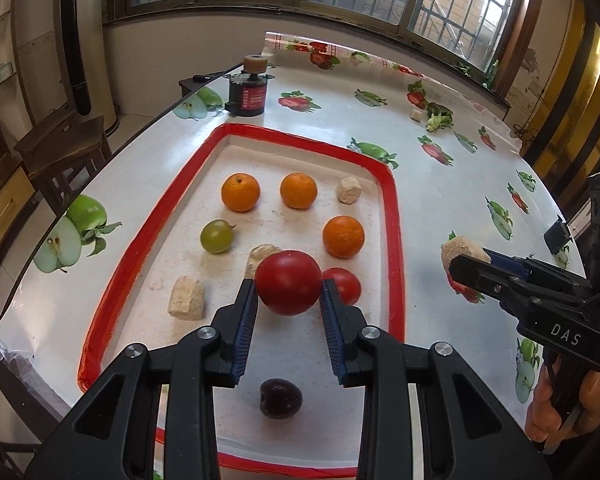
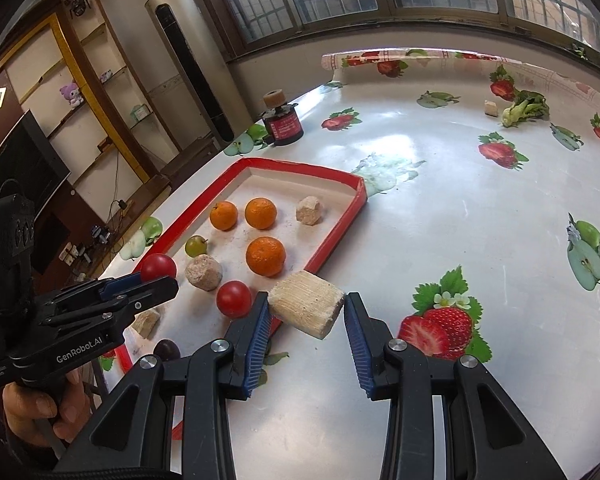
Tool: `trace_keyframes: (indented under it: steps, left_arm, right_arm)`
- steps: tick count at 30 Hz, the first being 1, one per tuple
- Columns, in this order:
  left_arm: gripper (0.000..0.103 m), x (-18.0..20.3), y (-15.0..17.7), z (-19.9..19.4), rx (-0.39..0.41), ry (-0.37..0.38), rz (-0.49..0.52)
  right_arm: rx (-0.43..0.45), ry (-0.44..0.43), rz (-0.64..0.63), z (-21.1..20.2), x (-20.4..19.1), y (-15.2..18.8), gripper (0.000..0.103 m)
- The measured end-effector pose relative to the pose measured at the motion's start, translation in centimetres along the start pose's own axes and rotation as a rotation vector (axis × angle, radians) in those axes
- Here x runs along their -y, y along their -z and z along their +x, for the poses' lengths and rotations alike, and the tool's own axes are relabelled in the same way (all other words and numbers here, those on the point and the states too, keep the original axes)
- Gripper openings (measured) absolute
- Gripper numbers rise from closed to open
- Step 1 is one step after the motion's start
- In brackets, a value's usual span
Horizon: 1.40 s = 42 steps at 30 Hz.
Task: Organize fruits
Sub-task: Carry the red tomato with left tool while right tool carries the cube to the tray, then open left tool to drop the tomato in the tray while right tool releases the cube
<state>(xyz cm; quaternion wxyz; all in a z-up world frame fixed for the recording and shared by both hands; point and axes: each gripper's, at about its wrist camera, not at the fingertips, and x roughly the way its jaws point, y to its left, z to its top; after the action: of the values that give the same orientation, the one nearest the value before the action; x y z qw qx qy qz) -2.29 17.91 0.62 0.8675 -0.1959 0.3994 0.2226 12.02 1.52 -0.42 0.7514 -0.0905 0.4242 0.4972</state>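
My left gripper (image 1: 288,286) is shut on a large red tomato (image 1: 288,288) and holds it above the red-rimmed tray (image 1: 394,216). In the tray lie three oranges (image 1: 240,192), a green grape (image 1: 217,236), a smaller red tomato (image 1: 346,284), a dark plum (image 1: 280,398) and beige chunks (image 1: 186,298). My right gripper (image 2: 307,300) is shut on a beige ribbed block (image 2: 306,306), just right of the tray's (image 2: 300,166) near corner. In the right wrist view the left gripper (image 2: 166,280) with its tomato (image 2: 159,266) shows at the left.
A black and red jar (image 1: 247,96) stands beyond the tray near the table's left edge. A green vegetable (image 2: 526,108) and a small beige piece (image 2: 491,108) lie far right. A wooden chair (image 1: 66,148) stands off the left edge. A hand (image 2: 40,408) grips the left handle.
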Motion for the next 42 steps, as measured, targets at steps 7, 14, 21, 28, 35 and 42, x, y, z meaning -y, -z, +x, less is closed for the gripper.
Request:
trace_keyframes:
  steps: [7,14,21,28,35,42]
  left_arm:
    - [0.030,-2.8,0.6,-0.5,0.004,-0.023,-0.047]
    - [0.030,-4.3,0.9,-1.0,0.010,-0.029,-0.072]
    - [0.030,-5.4,1.3,-0.9,0.004,-0.028,-0.091]
    - [0.030,-5.9,1.4,0.0,-0.016,-0.020,-0.102]
    - [0.030,-6.1,1.9,1.2,-0.040,-0.011,-0.105]
    - [0.030,-6.0,2.0,1.1,-0.040,-0.008,-0.099]
  right_arm:
    - [-0.019,-0.029,-0.052,1.5,-3.0,-0.4,0.038]
    - [-0.038,-0.054,-0.098,2.7,-5.5,-0.6,0.038]
    - [-0.055,-0.063,-0.128,4.1,-7.1,-1.0,0.038]
    - [-0.083,-0.051,-0.122,5.6,-6.9,-0.8,0.038]
    - [-0.101,-0.048,-0.118,6.4,-6.6,-0.5,0.038]
    - [-0.105,-0.052,-0.139,6.0,-7.2,0.0,0.038]
